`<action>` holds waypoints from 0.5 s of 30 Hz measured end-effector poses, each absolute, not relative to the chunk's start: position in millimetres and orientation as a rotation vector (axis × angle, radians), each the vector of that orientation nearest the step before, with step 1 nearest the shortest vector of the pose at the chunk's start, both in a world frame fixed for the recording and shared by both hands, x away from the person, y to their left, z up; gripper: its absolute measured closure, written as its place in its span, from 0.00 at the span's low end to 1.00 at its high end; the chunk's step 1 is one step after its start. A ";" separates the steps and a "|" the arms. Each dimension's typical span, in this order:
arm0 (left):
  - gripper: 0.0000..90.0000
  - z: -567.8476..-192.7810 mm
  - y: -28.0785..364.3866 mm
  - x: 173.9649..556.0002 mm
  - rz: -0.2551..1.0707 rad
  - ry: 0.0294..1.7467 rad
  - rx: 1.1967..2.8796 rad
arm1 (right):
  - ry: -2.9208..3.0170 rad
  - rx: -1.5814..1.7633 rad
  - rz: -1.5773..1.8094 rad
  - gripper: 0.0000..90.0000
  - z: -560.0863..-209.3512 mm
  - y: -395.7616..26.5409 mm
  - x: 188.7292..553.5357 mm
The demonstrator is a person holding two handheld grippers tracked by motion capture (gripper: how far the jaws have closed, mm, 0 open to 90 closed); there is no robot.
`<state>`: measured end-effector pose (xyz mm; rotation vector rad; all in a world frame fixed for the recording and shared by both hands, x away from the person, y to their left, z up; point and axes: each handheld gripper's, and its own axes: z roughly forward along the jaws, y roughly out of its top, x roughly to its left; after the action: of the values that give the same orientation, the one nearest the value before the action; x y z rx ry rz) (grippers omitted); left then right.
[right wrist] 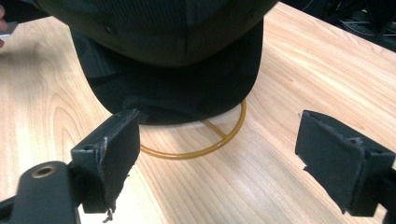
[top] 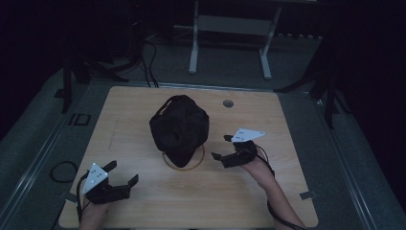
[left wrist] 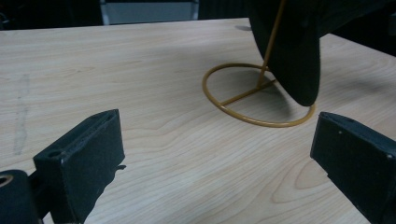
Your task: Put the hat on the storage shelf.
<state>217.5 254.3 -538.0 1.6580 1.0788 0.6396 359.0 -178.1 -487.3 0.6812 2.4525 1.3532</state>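
Note:
A black cap (top: 179, 128) hangs on a thin yellow wire stand (top: 197, 163) in the middle of the wooden table (top: 143, 110). Its brim (right wrist: 177, 93) points down toward the stand's ring base (left wrist: 233, 107). My left gripper (top: 120, 176) rests open at the table's front left, well short of the ring, with nothing between its jaws. My right gripper (top: 221, 146) is open just right of the cap, its jaws aimed at the brim and apart from it. In the right gripper view the cap's crown (right wrist: 154, 28) rises over the brim.
A round grommet hole (top: 228, 103) sits near the table's far edge. A white desk frame (top: 230, 28) stands on the floor beyond. Cables (top: 62, 171) lie on the floor at the left.

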 end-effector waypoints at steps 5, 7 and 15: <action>0.04 -539.5 254.5 218.0 0.627 1.079 1.660 | 2.453 0.684 1.323 0.15 -500.7 -180.8 357.8; 0.04 -539.8 254.2 218.3 0.621 1.075 1.663 | 2.450 0.690 1.327 0.15 -502.9 -181.8 357.8; 0.03 -542.1 255.5 219.4 0.612 1.085 1.674 | 2.435 0.730 1.303 0.16 -518.1 -193.4 357.9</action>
<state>219.4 255.5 -542.1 1.6739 1.0855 0.6117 357.9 -193.4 -518.1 0.7301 2.4353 1.3035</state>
